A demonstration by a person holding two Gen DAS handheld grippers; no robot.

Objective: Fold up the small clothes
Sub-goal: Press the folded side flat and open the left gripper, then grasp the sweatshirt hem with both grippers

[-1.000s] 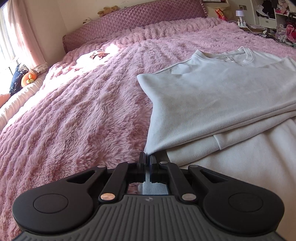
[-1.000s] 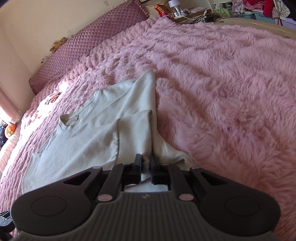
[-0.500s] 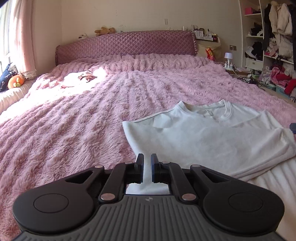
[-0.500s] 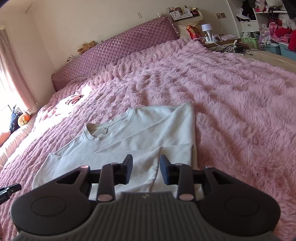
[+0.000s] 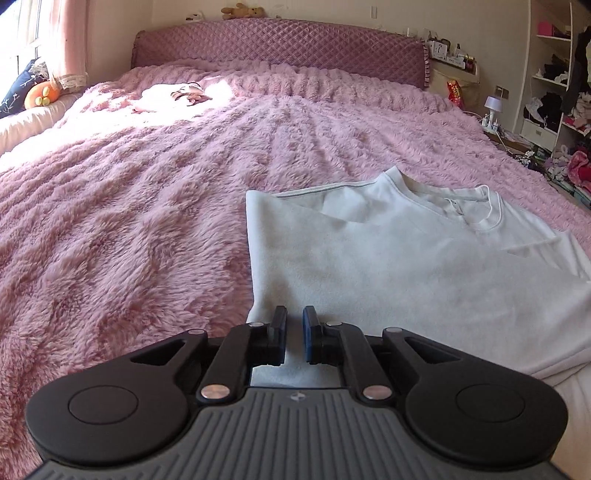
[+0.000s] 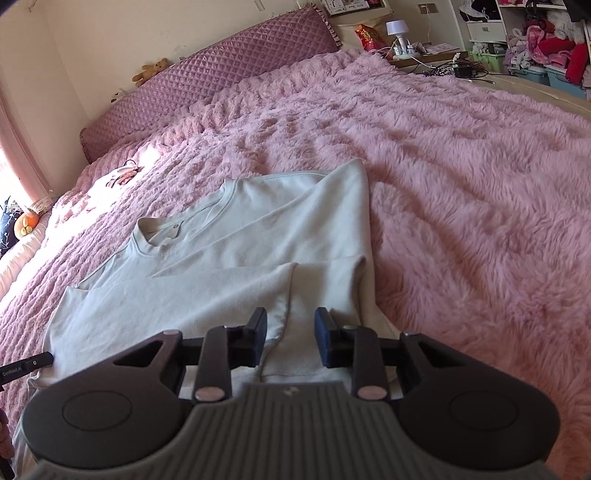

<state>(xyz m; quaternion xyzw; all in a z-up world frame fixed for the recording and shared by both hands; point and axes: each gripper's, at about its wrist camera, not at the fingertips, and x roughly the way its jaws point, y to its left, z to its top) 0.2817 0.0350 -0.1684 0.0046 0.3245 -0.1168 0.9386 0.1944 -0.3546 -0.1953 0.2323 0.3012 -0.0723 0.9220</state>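
A white long-sleeved top (image 5: 388,266) lies flat on the pink fluffy bedspread (image 5: 129,221), collar toward the headboard, both sides folded in over the body. It also shows in the right wrist view (image 6: 229,273). My left gripper (image 5: 294,332) hovers over the top's near left corner, jaws slightly apart and holding nothing. My right gripper (image 6: 290,332) hovers over the near right part of the top, jaws wide apart and empty. The tip of the left gripper (image 6: 26,365) shows at the left edge of the right wrist view.
The purple quilted headboard (image 5: 280,48) stands at the far end. A small item (image 5: 190,94) lies in a sunlit patch near the pillows. A bedside table with a lamp (image 6: 397,31) and cluttered shelves (image 5: 554,92) stand to the right. An orange toy (image 5: 40,98) sits at left.
Both grippers have let go of the white top, opened and lifted back from it. The folded part now lies flat on the shirt.
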